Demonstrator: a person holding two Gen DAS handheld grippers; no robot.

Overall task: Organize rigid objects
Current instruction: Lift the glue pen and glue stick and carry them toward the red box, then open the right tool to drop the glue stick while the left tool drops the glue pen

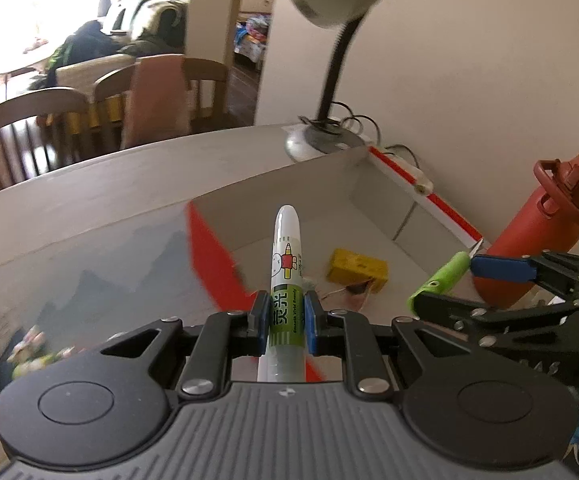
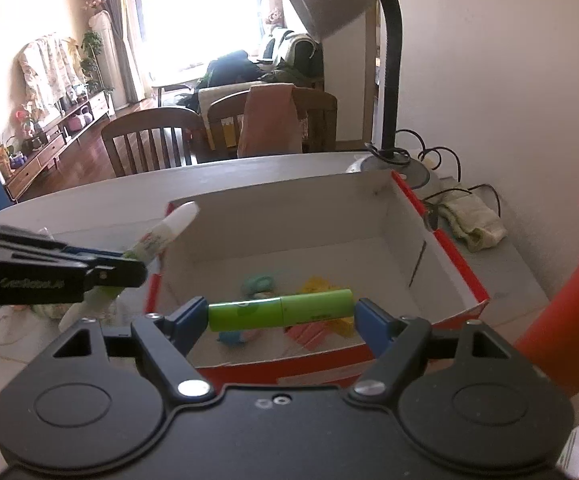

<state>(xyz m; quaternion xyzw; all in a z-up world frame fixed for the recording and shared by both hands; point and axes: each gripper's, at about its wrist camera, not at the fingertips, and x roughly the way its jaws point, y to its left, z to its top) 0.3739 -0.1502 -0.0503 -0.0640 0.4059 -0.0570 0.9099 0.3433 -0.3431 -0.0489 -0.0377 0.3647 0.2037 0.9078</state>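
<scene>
My left gripper is shut on a white and green highlighter pen, which points forward over the near left rim of the red and white cardboard box. My right gripper is shut on a green cylindrical tube, held crosswise by its ends above the box. The tube also shows in the left wrist view, and the pen in the right wrist view. Inside the box lie a yellow block, pink and yellow pieces and a pale green item.
A desk lamp stands behind the box with its cables. A red water bottle stands to the right of the box. A cloth lies by the lamp base. Small items lie at left. Chairs stand beyond the table.
</scene>
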